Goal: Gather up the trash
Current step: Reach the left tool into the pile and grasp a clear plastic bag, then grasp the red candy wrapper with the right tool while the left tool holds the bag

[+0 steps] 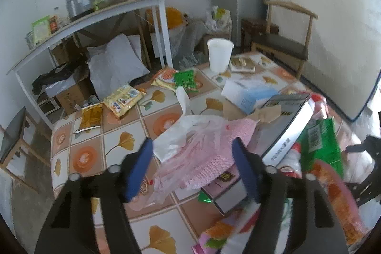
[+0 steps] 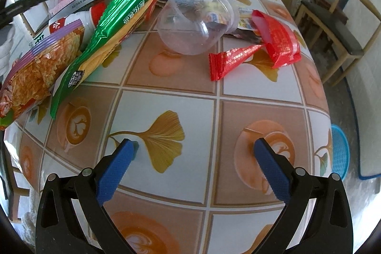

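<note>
Tabletop (image 2: 166,97) has a glossy, smooth printed vinyl cover. Clear plastic tub (image 2: 197,16), shiny foil wrappers in green (image 2: 119,16) and red (image 2: 281,42), thin crinkled plastic bag (image 1: 190,142) over pink knitted cloth (image 1: 214,158). Gripper (image 2: 193,146) pads are matt textured blue rubber on black plastic; chair (image 1: 283,39) is wood.

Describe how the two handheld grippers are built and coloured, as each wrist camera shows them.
The left gripper and right gripper look identical: two black plastic fingers with triangular cut-outs and round silver pivot pins, each tipped with a blue pad. The pads' knurled texture is clear in the right wrist view and blurred in the left. No cables, markings, hands or sleeves are visible.
</note>
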A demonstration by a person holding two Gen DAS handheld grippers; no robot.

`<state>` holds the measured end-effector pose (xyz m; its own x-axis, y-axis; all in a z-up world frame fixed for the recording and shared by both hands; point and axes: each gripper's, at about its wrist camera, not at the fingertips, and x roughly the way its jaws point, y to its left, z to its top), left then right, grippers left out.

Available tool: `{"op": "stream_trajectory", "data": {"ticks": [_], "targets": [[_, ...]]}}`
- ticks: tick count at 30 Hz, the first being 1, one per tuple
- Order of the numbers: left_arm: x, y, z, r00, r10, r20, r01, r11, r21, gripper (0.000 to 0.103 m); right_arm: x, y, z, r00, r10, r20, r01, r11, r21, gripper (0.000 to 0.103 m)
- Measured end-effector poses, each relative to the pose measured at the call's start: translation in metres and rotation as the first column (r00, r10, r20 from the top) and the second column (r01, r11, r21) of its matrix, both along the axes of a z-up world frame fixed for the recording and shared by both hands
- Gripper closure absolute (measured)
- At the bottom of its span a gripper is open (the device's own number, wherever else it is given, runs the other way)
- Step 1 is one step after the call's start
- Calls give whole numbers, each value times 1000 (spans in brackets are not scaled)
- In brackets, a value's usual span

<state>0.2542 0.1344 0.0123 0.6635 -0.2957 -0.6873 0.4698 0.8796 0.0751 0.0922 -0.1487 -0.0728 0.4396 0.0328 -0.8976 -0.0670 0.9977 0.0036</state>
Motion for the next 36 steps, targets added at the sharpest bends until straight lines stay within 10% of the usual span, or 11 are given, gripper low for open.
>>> {"op": "stream_trajectory", "data": {"ticks": [9, 26, 36], "targets": [[7, -2, -6, 998, -53, -24, 53, 999, -15, 87, -1, -1, -1, 1000, 7, 3, -7, 1000, 0, 6], [-48, 31, 43, 990, 61, 126, -42, 988, -146, 99, -13, -15, 24, 996, -18, 82, 13, 998, 59, 7], [-111, 73, 69, 955, 245, 167, -170, 914, -368, 99, 10, -77, 75, 962, -158, 221, 130, 982, 135, 8]]}}
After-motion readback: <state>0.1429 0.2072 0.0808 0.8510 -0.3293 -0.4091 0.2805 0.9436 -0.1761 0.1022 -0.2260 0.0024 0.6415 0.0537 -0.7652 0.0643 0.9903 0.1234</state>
